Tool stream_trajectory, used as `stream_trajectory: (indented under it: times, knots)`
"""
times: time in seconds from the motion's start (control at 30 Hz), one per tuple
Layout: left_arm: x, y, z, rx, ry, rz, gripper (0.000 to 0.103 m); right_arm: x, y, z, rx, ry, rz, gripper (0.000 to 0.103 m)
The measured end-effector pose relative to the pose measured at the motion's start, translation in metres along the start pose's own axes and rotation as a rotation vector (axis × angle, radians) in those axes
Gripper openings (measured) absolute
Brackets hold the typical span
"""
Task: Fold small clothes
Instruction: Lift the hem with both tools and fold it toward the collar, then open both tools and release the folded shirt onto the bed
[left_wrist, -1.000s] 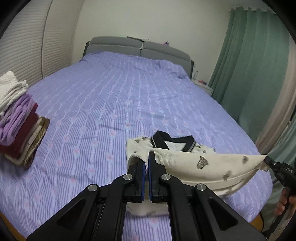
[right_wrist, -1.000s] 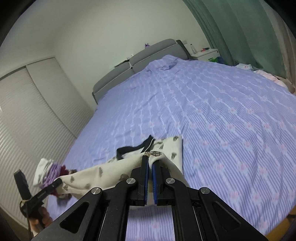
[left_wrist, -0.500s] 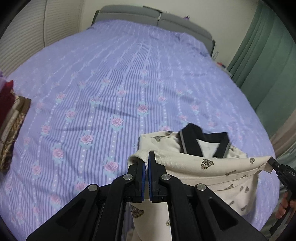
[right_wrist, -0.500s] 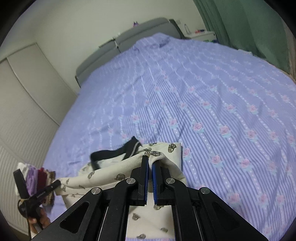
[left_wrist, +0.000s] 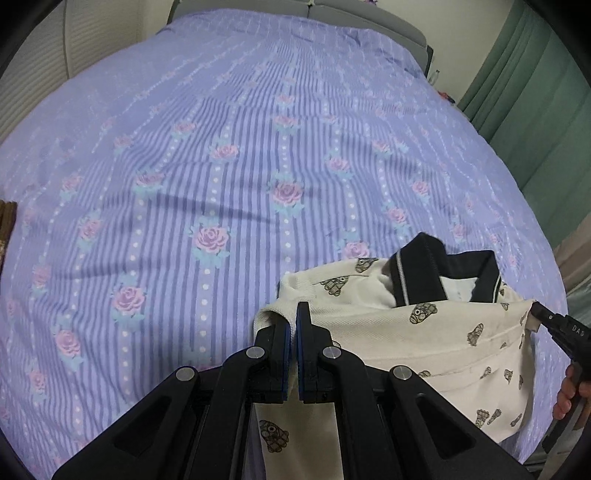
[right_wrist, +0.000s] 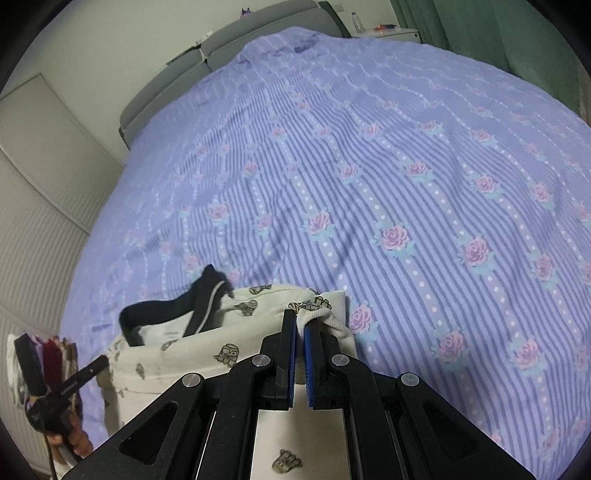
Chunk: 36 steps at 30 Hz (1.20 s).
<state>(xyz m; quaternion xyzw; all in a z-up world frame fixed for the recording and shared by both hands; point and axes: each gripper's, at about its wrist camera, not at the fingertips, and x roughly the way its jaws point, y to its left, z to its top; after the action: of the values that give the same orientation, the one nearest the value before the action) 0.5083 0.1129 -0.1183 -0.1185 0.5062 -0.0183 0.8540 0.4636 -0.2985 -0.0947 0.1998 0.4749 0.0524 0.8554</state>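
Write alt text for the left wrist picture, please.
A black left gripper pinches one edge of a cream shirt with a dark collar, stretched across to the right gripper, above a purple rose-striped bedspread. Green curtains hang at right.

Hidden and cut-off items, placed relative to the cream shirt (left_wrist: 424, 332)

Shirt: lower part hidden behind the left gripper (left_wrist: 293, 317) body; same under the right gripper (right_wrist: 300, 321). Folded clothes stack (right_wrist: 55, 350), left of the shirt: partly masked by the far gripper, pieces too small to tell apart; in the left view only a brown sliver at the edge. Hand (left_wrist: 569, 395), right of the shirt: cut by the rim. Nightstand items (right_wrist: 373, 26), far beyond the shirt: too small.
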Motion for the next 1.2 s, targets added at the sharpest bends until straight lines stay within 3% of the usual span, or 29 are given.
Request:
stream_trajectory:
  times: [0.17, 0.23, 0.27, 0.3, 0.33, 0.4, 0.5, 0.6, 0.7, 0.87, 1.0, 1.07, 1.2]
  knots:
    - [0.008, -0.001, -0.001, 0.051, 0.016, -0.012, 0.008, 0.01, 0.001, 0.004, -0.023, 0.018, -0.012, 0.005]
    - [0.003, -0.004, -0.001, 0.102, 0.011, -0.046, 0.024, 0.012, 0.004, 0.005, -0.056, 0.026, -0.023, 0.008]
    - [-0.001, -0.007, -0.002, 0.133, 0.004, -0.069, 0.042, 0.012, 0.006, 0.005, -0.075, 0.028, -0.027, 0.01]
    - [-0.01, -0.011, -0.004, 0.176, -0.019, -0.096, 0.056, 0.008, 0.01, 0.003, -0.11, 0.023, -0.036, 0.019]
    - [-0.017, -0.014, -0.006, 0.205, -0.04, -0.1, 0.061, 0.003, 0.015, 0.001, -0.138, 0.006, -0.048, 0.036]
    - [-0.037, -0.019, -0.011, 0.276, -0.113, -0.044, 0.071, -0.013, 0.022, -0.004, -0.201, -0.051, -0.095, 0.052]
    - [-0.061, -0.023, -0.016, 0.387, -0.182, -0.019, 0.071, -0.041, 0.04, -0.017, -0.35, -0.145, -0.168, 0.052]
    - [-0.074, -0.024, -0.029, 0.54, -0.222, -0.012, 0.071, -0.056, 0.067, -0.036, -0.565, -0.186, -0.16, 0.052]
    - [-0.081, -0.019, -0.04, 0.656, -0.223, -0.024, 0.07, -0.057, 0.102, -0.063, -0.791, -0.172, -0.117, 0.052]
    - [-0.085, -0.004, -0.056, 0.767, -0.206, -0.072, 0.063, -0.035, 0.133, -0.086, -0.9, -0.097, -0.036, 0.052]
    - [-0.068, 0.014, -0.042, 0.648, -0.127, -0.169, 0.047, -0.012, 0.141, -0.09, -0.898, -0.034, -0.009, 0.052]
    - [-0.058, 0.026, -0.031, 0.511, -0.122, -0.223, 0.046, -0.007, 0.145, -0.095, -0.895, -0.026, 0.001, 0.052]
    - [-0.038, 0.032, -0.023, 0.365, -0.067, -0.3, 0.035, 0.001, 0.145, -0.1, -0.915, -0.009, 0.012, 0.052]
